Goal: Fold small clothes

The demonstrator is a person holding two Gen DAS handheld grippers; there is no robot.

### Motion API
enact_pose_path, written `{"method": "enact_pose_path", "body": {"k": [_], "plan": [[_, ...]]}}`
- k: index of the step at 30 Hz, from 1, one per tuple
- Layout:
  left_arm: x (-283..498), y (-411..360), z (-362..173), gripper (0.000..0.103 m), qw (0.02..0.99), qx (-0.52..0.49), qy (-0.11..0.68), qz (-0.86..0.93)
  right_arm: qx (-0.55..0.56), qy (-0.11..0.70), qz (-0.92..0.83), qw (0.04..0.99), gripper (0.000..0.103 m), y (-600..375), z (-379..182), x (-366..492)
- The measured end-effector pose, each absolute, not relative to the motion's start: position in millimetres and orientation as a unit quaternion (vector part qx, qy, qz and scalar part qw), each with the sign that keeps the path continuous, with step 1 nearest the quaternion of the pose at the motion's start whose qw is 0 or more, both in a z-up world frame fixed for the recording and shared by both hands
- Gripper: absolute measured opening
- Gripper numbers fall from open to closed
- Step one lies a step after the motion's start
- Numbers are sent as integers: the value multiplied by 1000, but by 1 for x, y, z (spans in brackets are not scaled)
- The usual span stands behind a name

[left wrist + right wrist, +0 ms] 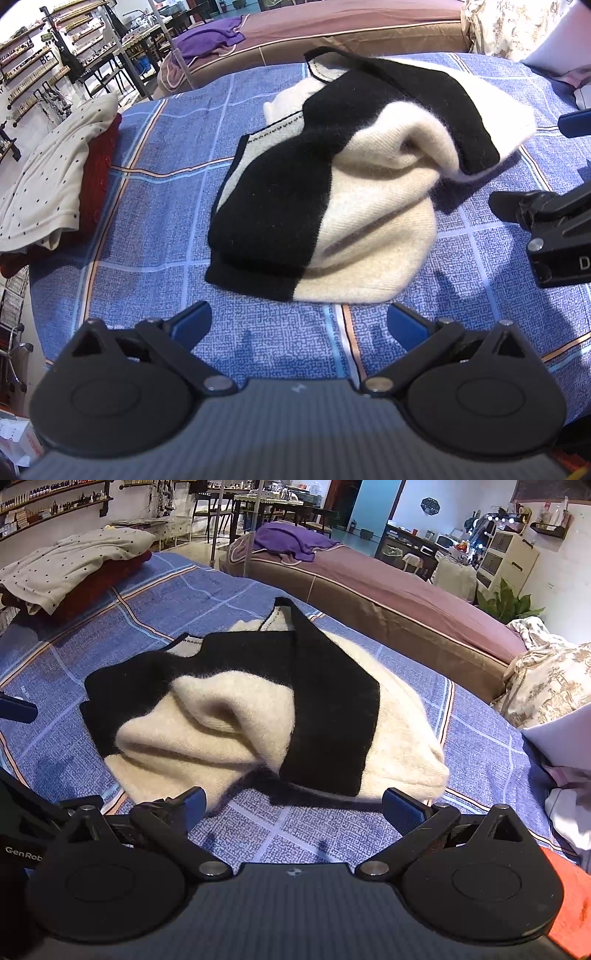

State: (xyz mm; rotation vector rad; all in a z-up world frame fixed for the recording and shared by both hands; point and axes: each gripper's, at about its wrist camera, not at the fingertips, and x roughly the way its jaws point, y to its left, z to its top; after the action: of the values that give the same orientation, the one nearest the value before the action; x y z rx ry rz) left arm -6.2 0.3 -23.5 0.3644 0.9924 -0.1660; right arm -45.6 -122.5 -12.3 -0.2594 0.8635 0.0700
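Both tongs hang low over the blue checked bed [155, 229], left tongs [299, 325] and right tongs [293, 805] spread wide and empty, just near of the rumpled black-and-cream sweater [332, 192] lying mid-bed

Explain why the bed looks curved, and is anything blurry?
Left wrist view: fisheye lens bends the blue bedspread and darkens the corners; the sweater has a smeared right edge. Right wrist view: same bending, sweater mostly sharp, shadows beneath it.
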Motion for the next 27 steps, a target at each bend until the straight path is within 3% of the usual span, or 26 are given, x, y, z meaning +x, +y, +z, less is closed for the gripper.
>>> {"method": "enact_pose_path", "body": {"k": [27], "plan": [[-9, -4, -27, 103, 857, 185, 473, -87, -128, 421, 37, 897, 103, -118, -14, -46]]}}
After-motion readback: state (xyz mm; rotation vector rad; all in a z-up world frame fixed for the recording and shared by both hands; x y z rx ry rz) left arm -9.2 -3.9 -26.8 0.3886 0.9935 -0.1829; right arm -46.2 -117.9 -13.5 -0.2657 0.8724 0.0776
